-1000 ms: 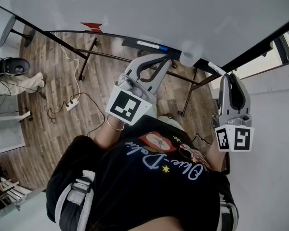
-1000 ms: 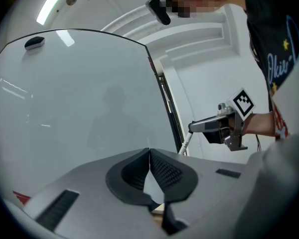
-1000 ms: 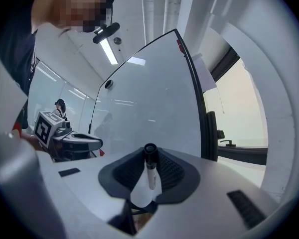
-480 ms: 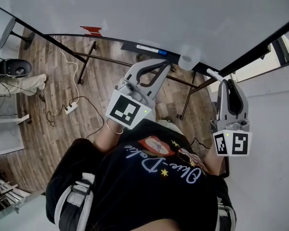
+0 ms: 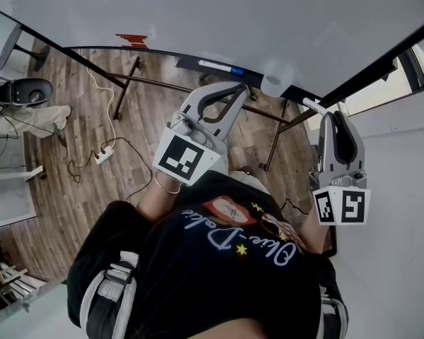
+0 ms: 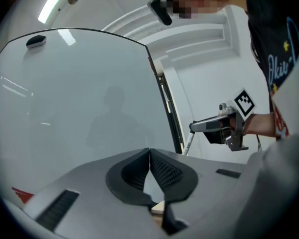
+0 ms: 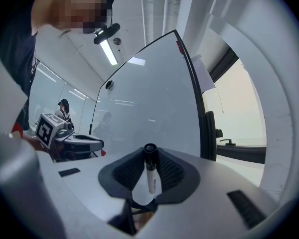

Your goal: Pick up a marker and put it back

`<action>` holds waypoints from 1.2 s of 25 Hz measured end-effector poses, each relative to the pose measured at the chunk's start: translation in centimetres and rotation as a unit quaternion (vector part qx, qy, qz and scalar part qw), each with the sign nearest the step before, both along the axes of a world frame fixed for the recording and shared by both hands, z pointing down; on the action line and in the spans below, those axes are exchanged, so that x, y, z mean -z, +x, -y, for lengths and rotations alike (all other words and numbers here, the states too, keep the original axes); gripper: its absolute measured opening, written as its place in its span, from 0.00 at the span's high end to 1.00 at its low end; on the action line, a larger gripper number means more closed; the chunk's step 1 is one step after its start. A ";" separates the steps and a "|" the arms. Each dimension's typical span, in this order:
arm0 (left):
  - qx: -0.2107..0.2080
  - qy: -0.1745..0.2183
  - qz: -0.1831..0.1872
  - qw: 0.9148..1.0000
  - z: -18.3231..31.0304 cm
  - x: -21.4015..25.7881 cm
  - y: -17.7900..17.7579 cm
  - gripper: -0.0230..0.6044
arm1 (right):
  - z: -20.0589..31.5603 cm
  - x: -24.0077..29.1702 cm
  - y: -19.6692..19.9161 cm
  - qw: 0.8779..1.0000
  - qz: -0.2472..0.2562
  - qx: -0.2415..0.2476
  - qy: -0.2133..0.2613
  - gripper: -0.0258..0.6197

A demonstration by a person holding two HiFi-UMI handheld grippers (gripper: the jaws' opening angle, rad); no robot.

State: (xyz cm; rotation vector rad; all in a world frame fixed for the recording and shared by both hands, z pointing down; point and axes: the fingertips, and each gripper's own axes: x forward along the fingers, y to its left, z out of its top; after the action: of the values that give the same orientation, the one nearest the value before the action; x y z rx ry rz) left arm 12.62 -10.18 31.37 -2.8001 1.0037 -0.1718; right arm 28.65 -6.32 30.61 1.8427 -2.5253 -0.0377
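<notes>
My right claw (image 7: 150, 156) is clamped on a white marker (image 7: 151, 176). The pads press its barrel and the black cap sits at the jaw tips, pointing away from me toward the whiteboard (image 7: 144, 108). The claw is level, near the board's dark right frame. My left claw (image 6: 149, 153) is empty, jaws closed tip to tip, also level and facing the board, well apart from the right one. A second marker (image 5: 222, 67), blue-capped, lies on the board's tray (image 5: 191, 63). A small red item (image 5: 132, 39) sits at the board's lower edge, possibly an eraser, too small to tell. Wooden floor (image 5: 78, 140) below.
</notes>
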 end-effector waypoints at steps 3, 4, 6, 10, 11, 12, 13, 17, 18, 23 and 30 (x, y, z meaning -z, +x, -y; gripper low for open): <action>0.000 -0.001 -0.001 1.000 -0.1 0.0 0.0 0.96 | -0.2 -0.1 0.0 1.000 0.000 -0.001 -0.001 0.85; 0.000 -0.001 -0.001 1.000 -0.1 0.0 0.0 0.96 | -0.2 -0.1 0.1 1.000 -0.001 -0.001 -0.002 0.85; -0.001 -0.001 -0.002 1.000 -0.2 0.0 0.0 0.96 | -0.3 0.0 0.1 1.000 -0.001 -0.002 -0.001 0.85; 0.000 -0.001 -0.002 1.000 -0.3 -0.1 0.1 0.96 | -0.3 -0.1 0.1 1.000 -0.002 0.000 0.000 0.85; 0.000 -0.001 -0.002 1.000 -0.3 -0.1 0.1 0.96 | -0.3 -0.1 0.1 1.000 -0.002 0.001 -0.001 0.85; 0.000 -0.001 -0.002 1.000 -0.3 -0.1 0.1 0.96 | -0.3 -0.1 0.1 1.000 -0.002 0.001 -0.001 0.85; 0.001 -0.001 -0.003 1.000 -0.3 -0.1 0.1 0.96 | -0.3 -0.2 0.1 1.000 -0.002 0.001 -0.002 0.85; 0.002 0.001 -0.002 1.000 -0.2 -0.1 -0.1 0.96 | -0.2 -0.1 0.0 1.000 -0.003 0.002 -0.002 0.85; 0.002 0.001 -0.002 1.000 -0.2 -0.1 -0.1 0.96 | -0.2 -0.2 0.0 1.000 -0.003 0.002 -0.002 0.85; 0.007 -0.002 -0.003 1.000 -0.1 -0.2 -0.5 0.96 | 0.0 0.0 -0.4 1.000 -0.003 0.006 0.000 0.85; 0.011 0.000 -0.004 1.000 0.2 -0.2 -1.0 0.96 | 0.6 0.2 -1.0 1.000 -0.004 0.014 0.001 0.85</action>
State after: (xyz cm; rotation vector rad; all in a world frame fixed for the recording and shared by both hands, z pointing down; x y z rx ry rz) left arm 11.61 -10.34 31.53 -2.7931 1.0372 -0.1639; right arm 27.64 -6.92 30.43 1.8048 -2.5454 -0.0481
